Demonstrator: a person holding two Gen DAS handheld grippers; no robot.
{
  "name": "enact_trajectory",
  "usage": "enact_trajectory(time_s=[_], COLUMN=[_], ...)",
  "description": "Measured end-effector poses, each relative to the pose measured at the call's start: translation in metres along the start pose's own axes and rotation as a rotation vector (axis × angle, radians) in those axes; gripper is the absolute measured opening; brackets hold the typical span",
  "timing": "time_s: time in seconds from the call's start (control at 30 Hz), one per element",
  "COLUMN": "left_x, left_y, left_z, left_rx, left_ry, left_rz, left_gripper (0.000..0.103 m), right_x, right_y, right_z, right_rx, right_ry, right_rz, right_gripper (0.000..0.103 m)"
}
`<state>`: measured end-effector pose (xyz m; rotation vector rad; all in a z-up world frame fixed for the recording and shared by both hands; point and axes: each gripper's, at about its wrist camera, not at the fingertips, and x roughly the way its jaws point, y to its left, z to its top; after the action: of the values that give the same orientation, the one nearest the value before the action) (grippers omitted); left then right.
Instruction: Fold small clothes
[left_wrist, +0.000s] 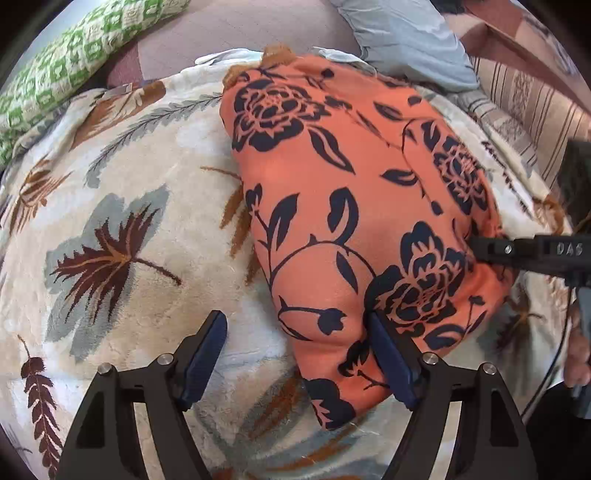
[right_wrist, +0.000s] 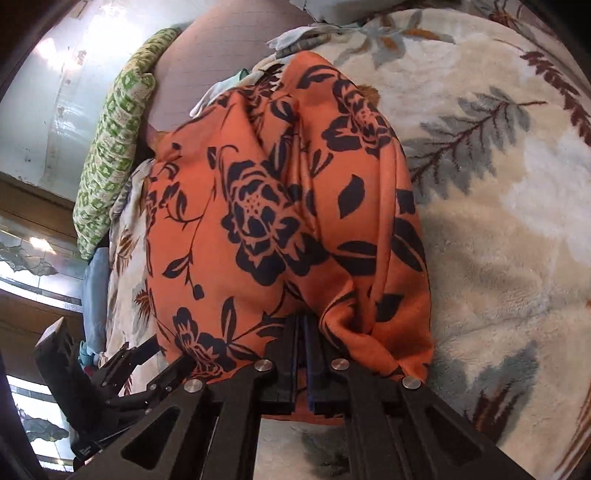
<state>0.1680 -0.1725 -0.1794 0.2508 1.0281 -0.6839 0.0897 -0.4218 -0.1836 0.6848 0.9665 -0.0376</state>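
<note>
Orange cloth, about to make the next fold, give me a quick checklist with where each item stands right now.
1. Right gripper shut on the orange cloth: ok.
2. Left gripper open, ready to grab: ok.
3. Cloth edge between the left fingers: ok, not yet pinched.
4. Cloth lying flat: not ok, it bunches near the right gripper.
5. Blanket bare beside the cloth for the fold: ok.
6. How many layers the right gripper holds: cannot tell.

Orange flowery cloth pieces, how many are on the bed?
1. The orange flowery cloth lies on the leaf-patterned blanket; the right gripper pinches its near edge, and the left gripper is open at another edge. More could be hidden underneath.
</note>
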Motion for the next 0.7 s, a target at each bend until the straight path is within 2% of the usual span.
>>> enact_trajectory(time_s=[0.13, 0.23, 0.3, 0.33, 0.4, 0.47, 0.53, 0.57, 0.6, 0.7], left_x=[-0.024, -0.044, -0.048, -0.046, -0.034, -0.023, -0.004, 0.005, 0.008, 0.001], left_y=[0.011, 0.017, 0.017, 0.015, 0.012, 0.009, 0.004, 0.002, 0.002, 0.005], left_z=[0.008, 0.016, 0.018, 0.017, 0.014, 0.013, 0.009, 0.007, 0.007, 0.012], left_rx=[-0.036, -0.063, -0.075, -0.076, -0.071, -0.055, -0.020, -0.012, -0.019, -0.044], left_ry=[-0.072, -0.131, -0.148, -0.141, -0.094, -0.057, -0.001, 0.030, 0.041, 0.019], left_rz=[-0.053, -0.089, -0.099, -0.110, -0.108, -0.080, -0.017, -0.020, -0.033, -0.062], left_gripper=[0.079, 0.079, 0.079, 0.079, 0.079, 0.079, 0.080, 0.080, 0.080, 0.080], right_x=[-0.009, -0.028, -0.035, -0.036, -0.029, -0.018, -0.003, 0.009, 0.020, 0.028], right_y=[-0.009, 0.004, 0.014, 0.019, 0.026, 0.032, 0.030, 0.024, 0.011, -0.003], right_z=[0.011, 0.019, 0.032, 0.040, 0.050, 0.060, 0.065, 0.069, 0.070, 0.072], right_rx=[0.089, 0.017, 0.006, 0.006, -0.001, 0.005, 0.025, 0.053, 0.078, 0.149], right_ry=[0.009, -0.071, -0.129, -0.150, -0.150, -0.143, -0.126, -0.112, -0.082, -0.052], right_rz=[0.103, 0.124, 0.187, 0.225, 0.239, 0.221, 0.202, 0.157, 0.150, 0.228], right_gripper=[0.006, 0.008, 0.008, 0.008, 0.008, 0.008, 0.008, 0.006, 0.006, 0.001])
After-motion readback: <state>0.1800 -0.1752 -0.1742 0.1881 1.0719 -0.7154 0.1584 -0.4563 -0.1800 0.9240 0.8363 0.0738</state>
